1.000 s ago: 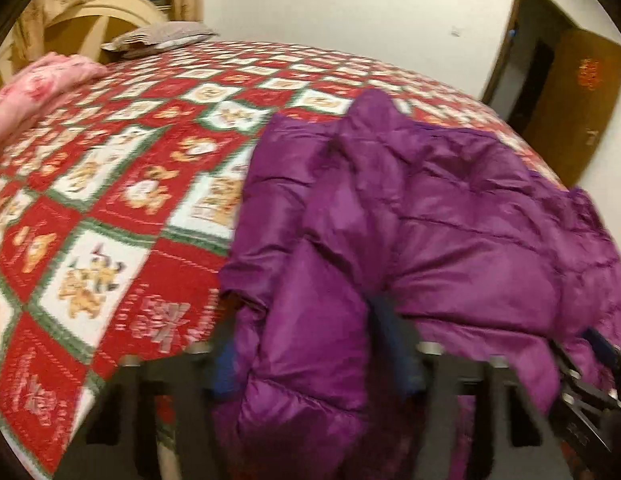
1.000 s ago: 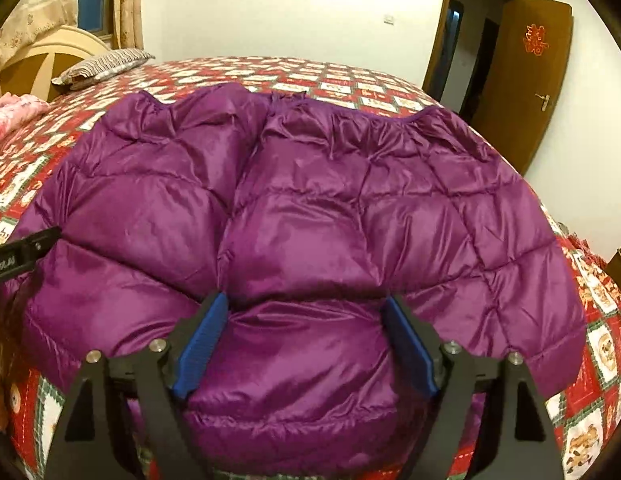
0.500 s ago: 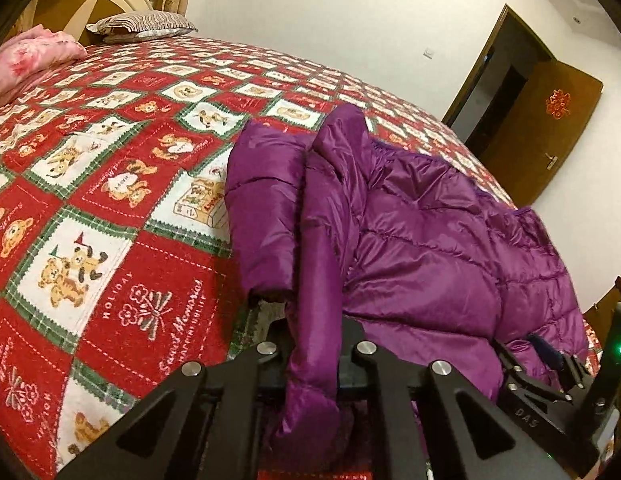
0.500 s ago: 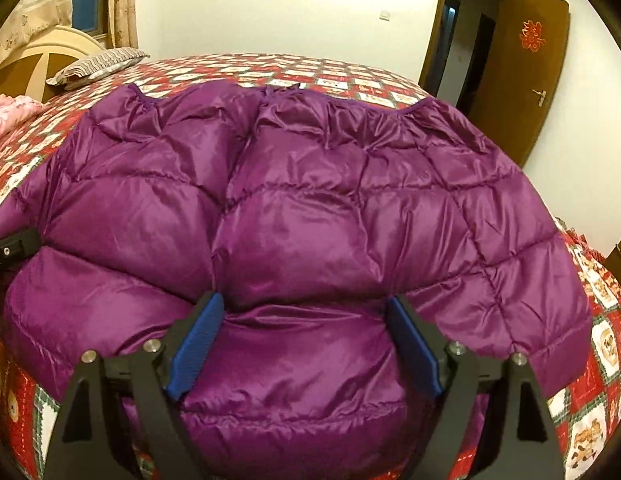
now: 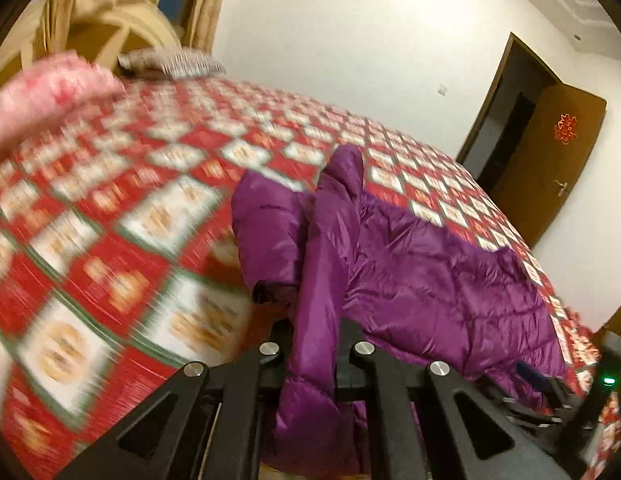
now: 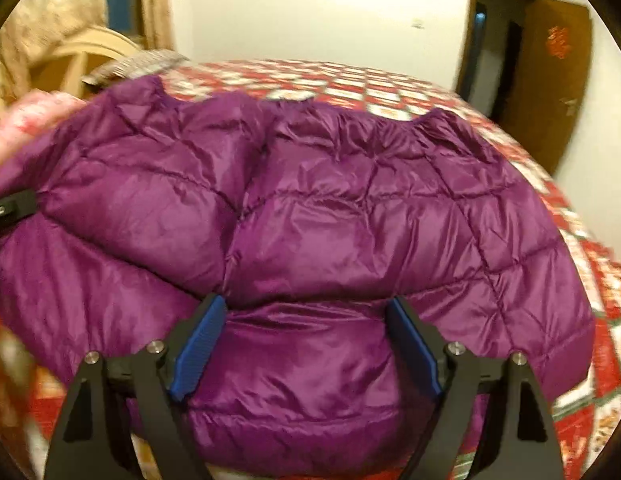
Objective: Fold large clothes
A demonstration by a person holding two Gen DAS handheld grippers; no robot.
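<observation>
A purple quilted down jacket lies spread on the bed. In the left wrist view it stretches to the right. My left gripper is shut on a pinched fold of the jacket's near edge, which rises between the jaws. My right gripper is open, its blue pads wide apart on either side of a puffy section of the jacket's near edge. The left gripper's tip shows at the far left of the right wrist view.
The bed carries a red, white and green patterned quilt. A pink bundle and a striped pillow lie by the headboard. A brown door stands open at the right wall.
My left gripper closed on the jacket's edge and has swung with it; its view is now blurred. My right gripper stays open over the jacket and has shifted slightly.
</observation>
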